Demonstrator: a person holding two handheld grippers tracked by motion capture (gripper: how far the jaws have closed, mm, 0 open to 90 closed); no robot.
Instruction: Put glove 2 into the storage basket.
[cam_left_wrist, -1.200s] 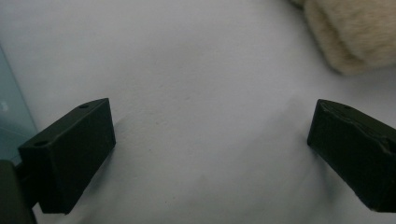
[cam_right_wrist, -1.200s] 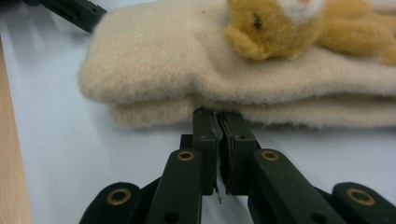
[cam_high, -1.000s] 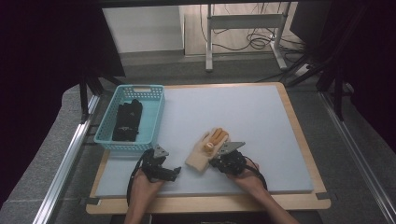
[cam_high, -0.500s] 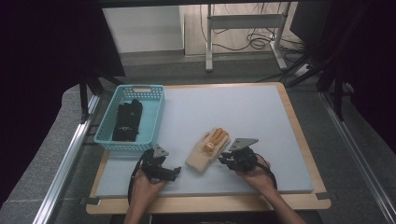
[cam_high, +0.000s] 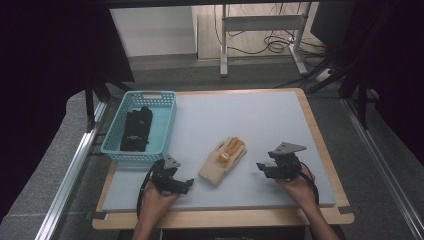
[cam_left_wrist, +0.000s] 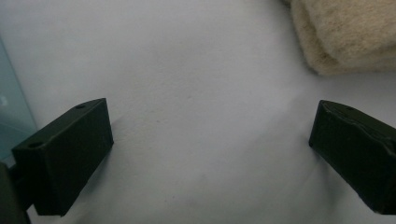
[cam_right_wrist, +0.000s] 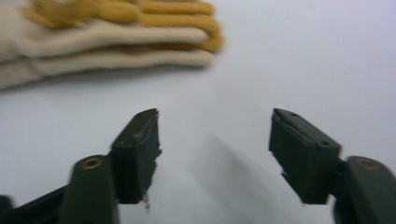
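A cream work glove (cam_high: 223, 161) with orange-yellow fingers lies flat on the pale grey surface (cam_high: 250, 120), near the near edge and roughly midway between the two hands, its cuff toward the near left and its fingers pointing to the far right. The right hand-held gripper (cam_high: 262, 167) sits to the right of the glove, apart from it, with its jaws pointing left toward the glove; they have just been opening and now stand released, with only bare surface between them. In the right gripper view the glove (cam_right_wrist: 107, 35) lies beyond the jaw tips at the upper left, not touching either pad – the picture is slightly blurred. The left hand-held gripper (cam_high: 186, 183) rests low on the surface at the near left of the glove, close to its cuff but apart from it, jaws pointing right. In the left gripper view its jaws are spread wide and hold nothing, and the fuzzy cream cuff of the glove (cam_left_wrist: 345, 35) shows at the upper right, beyond the jaw on that side. A light-blue plastic basket (cam_high: 165, 127) stands on the far left part of the surface (its pale wall shows at the left edge of the left gripper view), and inside it lies a dark glove (cam_high: 136, 129) – black and bunched lengthwise along the basket
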